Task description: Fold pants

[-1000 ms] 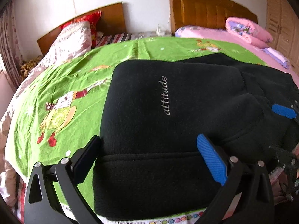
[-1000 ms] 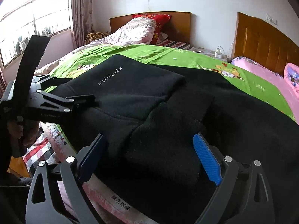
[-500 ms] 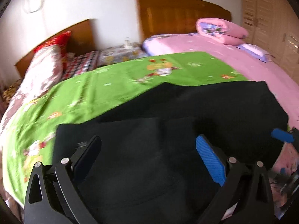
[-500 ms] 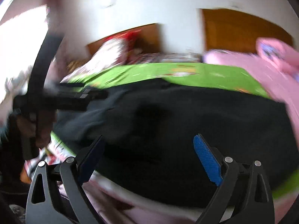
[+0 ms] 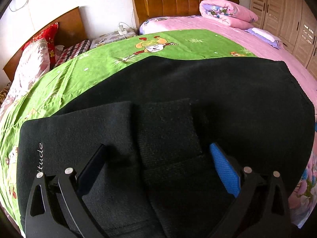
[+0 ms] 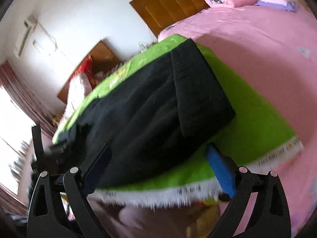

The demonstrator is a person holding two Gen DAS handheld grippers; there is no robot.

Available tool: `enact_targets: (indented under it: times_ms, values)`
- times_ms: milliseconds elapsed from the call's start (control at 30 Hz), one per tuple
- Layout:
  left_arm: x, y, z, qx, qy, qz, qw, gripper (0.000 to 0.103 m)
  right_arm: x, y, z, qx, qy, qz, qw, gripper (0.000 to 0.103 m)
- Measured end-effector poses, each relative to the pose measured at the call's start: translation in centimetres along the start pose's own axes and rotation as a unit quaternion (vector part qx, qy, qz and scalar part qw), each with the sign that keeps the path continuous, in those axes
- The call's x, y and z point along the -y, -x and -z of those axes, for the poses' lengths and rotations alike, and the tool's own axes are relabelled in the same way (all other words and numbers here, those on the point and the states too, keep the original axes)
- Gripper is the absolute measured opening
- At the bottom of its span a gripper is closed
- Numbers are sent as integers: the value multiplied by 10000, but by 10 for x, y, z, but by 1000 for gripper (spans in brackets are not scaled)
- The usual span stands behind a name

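Black fleece pants [image 5: 178, 103] lie on the green cartoon bedsheet [image 5: 83, 73], the waist end folded over with white lettering at its left. My left gripper [image 5: 156, 158] is open and empty, hovering just above the folded waist part. In the right wrist view the pants [image 6: 158, 107] stretch away across the sheet [image 6: 257, 127]. My right gripper [image 6: 158, 162] is open and empty, over the near edge of the bed by the leg end. The left gripper shows as a blurred dark shape at the left of that view [image 6: 37, 138].
A pink bed [image 5: 247, 39] adjoins on the right with a folded pink quilt [image 5: 225, 11]. Wooden headboards [image 5: 178, 2] and wardrobes [image 5: 287, 13] stand behind. Pillows [image 5: 35, 59] lie at the left. The sheet's fringed edge [image 6: 178, 194] hangs off the bed.
Both grippers swung to the right along the pants. The left one now looks over the folded waist toward the legs. The right one moved to the leg end and tilted; both stayed open.
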State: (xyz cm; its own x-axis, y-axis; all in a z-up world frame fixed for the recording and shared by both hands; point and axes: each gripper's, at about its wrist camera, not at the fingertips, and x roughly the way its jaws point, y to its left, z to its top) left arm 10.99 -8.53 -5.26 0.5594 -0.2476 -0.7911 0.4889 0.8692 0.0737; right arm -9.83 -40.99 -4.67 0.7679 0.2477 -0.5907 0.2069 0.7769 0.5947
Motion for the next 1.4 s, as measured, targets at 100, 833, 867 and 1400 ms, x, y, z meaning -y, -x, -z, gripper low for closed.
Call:
enact_targets:
  times_ms: [100, 833, 867, 1400]
  values:
    - [1, 2, 0, 14, -4, -10, 10000, 102, 7, -6, -11, 67, -312, -251, 9992, 99]
    - [-7, 11, 2, 91, 82, 234, 9997, 100, -74, -8, -6, 584, 873, 482, 9933, 32]
    - [-9, 17, 3, 143, 116, 297, 9994, 100, -86, -7, -7, 666, 1043, 529, 9909, 32]
    - [-201, 114, 82, 907, 2060, -813, 9709, 100, -370, -130, 139, -130, 5692, 106, 8221, 30]
